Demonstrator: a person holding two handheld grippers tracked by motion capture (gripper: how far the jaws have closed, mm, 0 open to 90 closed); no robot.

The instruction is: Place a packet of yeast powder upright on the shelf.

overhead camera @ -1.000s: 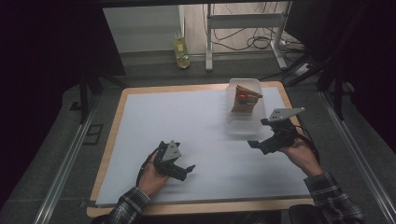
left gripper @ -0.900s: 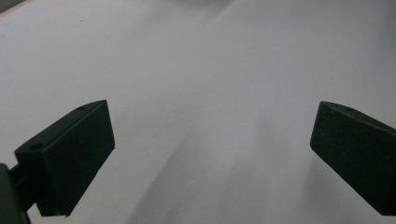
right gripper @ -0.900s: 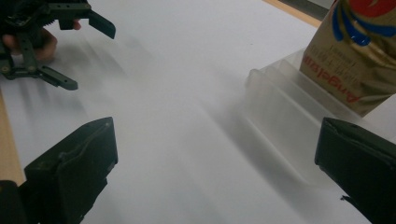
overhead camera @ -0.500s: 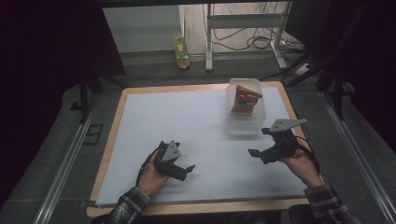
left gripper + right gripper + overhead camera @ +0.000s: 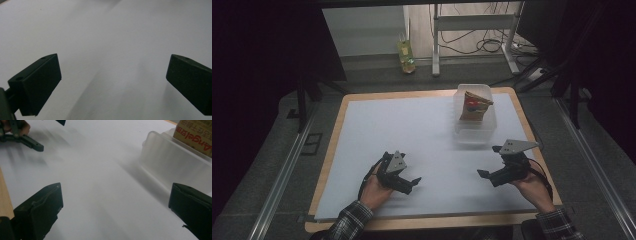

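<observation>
Your right gripper has drawn back from the clear plastic tub over the last second: it was up beside the tub's near right corner, and now it sits lower in the high view, towards the bottom right, well apart from the tub. Its jaws stand wide apart with nothing between them, as the right gripper view shows; there the tub's frosted wall fills the upper right.

The brown cardboard packet with red print stands inside that tub, leaning a little, in the upper right of the table. Nothing grips it.

Your left gripper has not shifted; it rests low at the bottom centre-left of the high view on the white table sheet, jaws spread wide and empty, with only bare white surface ahead of it in the left gripper view.

Judging by the retreat with open jaws, the packet looks delivered and released, so this placing step seems finished.
</observation>
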